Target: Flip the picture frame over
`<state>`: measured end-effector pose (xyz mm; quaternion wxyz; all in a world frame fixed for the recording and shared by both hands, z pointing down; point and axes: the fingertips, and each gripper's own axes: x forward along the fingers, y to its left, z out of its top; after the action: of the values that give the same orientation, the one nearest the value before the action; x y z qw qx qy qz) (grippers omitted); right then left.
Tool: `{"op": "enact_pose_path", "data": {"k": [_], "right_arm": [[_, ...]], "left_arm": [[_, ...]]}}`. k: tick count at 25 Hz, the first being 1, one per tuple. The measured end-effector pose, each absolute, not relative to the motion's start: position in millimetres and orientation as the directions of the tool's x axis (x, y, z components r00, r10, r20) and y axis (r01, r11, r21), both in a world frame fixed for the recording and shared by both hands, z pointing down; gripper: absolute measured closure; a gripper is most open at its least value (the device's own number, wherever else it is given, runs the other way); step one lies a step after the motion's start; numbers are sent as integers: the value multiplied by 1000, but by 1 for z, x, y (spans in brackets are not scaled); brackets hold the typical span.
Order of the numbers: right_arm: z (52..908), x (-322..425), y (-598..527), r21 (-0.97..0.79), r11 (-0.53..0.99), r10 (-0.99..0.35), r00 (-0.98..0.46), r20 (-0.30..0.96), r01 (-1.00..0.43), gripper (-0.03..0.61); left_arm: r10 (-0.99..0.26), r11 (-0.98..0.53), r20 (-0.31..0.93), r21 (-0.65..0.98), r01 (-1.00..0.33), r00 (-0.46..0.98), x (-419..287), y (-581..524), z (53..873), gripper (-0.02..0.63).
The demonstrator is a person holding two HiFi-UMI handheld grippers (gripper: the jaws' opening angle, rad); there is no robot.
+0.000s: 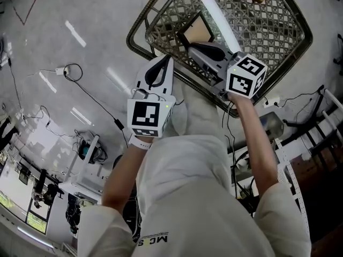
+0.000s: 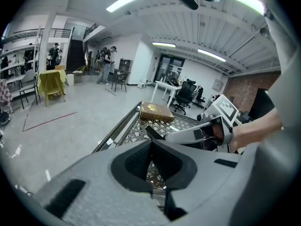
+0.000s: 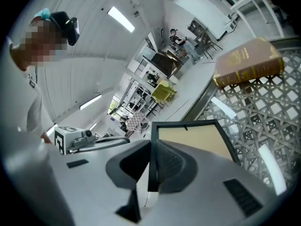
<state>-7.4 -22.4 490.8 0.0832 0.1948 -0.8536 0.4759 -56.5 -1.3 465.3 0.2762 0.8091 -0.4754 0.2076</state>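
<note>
Pinching just one thin side of the picture frame (image 3: 193, 142), the right gripper (image 3: 151, 149) has its jaws squeezed tight on the black rim. That small hold is where things could go wrong. I think the frame could swing or slip out when it is turned, because most of it sticks out past the jaws. It could also bump the table (image 1: 284, 31) and catch a corner in the holes of the metal mesh. The left gripper (image 2: 151, 147) is closed on nothing and sits over the near edge of the table, so it gives the frame no help. The frame is over the near part of the table, tilted up and not lying flat. I cannot tell if its far corner touches the mesh. It has a thin black rim and a plain tan middle, with a little dark mark on its top rim. At the far side of the table lies a brown book (image 3: 247, 62), and a very wide swing might knock it.
</note>
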Motion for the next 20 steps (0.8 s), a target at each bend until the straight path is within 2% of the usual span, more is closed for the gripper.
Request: {"op": "enact_pose_path", "data": {"k": [20], "right_arm": [[477,-9,-39,-953,232,-249,-959,136,-196,525]], "left_arm": [[-640,-410,613,238,-880,464,-55,0,463,589]]}}
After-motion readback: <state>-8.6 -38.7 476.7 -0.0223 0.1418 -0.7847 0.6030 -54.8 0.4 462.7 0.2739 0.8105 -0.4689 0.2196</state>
